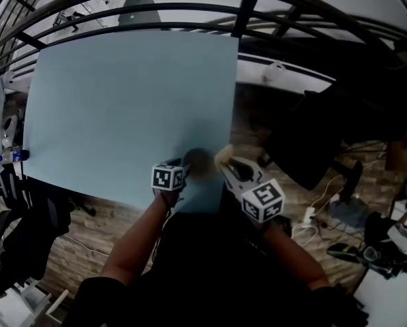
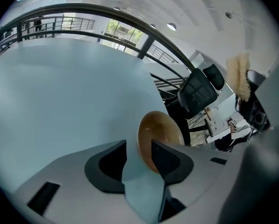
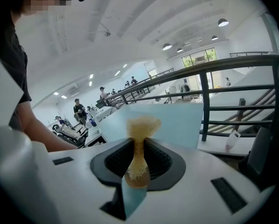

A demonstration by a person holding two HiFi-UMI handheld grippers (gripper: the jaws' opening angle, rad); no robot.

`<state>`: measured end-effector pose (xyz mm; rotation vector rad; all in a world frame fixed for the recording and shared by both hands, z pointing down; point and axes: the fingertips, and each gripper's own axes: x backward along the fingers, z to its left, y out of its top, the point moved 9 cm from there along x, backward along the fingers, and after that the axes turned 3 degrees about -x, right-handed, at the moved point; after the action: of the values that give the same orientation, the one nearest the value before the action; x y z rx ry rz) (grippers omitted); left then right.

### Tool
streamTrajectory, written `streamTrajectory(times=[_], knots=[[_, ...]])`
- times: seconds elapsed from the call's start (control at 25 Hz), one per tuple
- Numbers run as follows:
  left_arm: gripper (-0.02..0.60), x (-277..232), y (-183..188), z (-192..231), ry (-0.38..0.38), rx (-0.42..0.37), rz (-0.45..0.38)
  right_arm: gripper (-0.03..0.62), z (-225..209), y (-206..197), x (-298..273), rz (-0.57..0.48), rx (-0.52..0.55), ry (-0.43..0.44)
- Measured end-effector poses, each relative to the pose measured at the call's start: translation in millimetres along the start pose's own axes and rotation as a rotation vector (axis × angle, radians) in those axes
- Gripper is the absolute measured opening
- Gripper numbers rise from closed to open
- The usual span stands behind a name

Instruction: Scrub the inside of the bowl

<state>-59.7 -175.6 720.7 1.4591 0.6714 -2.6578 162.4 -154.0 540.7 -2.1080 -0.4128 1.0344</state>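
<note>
Blurred bowl [image 1: 198, 163], perhaps partly hidden

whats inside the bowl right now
Only bare brown inner wall shows in the bowl, with nothing lying in it. One jaw of the left gripper covers its lower part, which cannot be seen.

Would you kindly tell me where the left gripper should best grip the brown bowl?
Probably the near rim of the bowl, reached from the table's front edge, one jaw inside, one outside. Its wall is thin, it sits open side up, and the rim shows between the left gripper's open jaws; that leaves the inside free for the right gripper's sponge.
</note>
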Motion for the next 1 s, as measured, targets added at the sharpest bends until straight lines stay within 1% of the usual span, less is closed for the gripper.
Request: streamTrajectory(times=[0.04,0.08,0.12,0.2,0.4,0.56,0.6,0.76,0.92,1.0], knots=[[0.147,-1,-2,0,0.01,-0.009,0.002,0.075,1,-1,0,0.004,0.001,0.0],[0.084,-1,-3,1,0.019,-0.017,0.001,0.075,2,-1,0,0.006,0.004,0.001],[0.047,-1,-3,1,0.031,-0.026,0.0,0.075,3,-1,-1,0.008,0.008,0.003],[0.009,-4,-3,2,0.057,-0.04,-0.001,0.075,4,-2,-3,0.011,0.019,0.008],[0.005,-9,0,-3,0.082,-0.037,0.001,0.075,-1,-4,-9,0.029,0.022,0.022],[0.003,1,7,-14,0.086,-0.035,-0.023,0.075,-1,-9,-11,0.048,0.03,0.027],[0.003,4,10,-17,0.09,-0.046,-0.031,0.075,0,-11,-12,0.053,0.033,0.025],[0.005,24,27,-37,0.113,-0.133,-0.077,0.075,6,-14,-14,0.057,0.056,0.008],[0.003,53,47,-49,0.128,-0.187,-0.15,0.075,20,-12,-23,0.052,0.095,-0.005],[0.005,68,51,-54,0.142,-0.2,-0.178,0.075,29,-12,-25,0.055,0.116,-0.011]])
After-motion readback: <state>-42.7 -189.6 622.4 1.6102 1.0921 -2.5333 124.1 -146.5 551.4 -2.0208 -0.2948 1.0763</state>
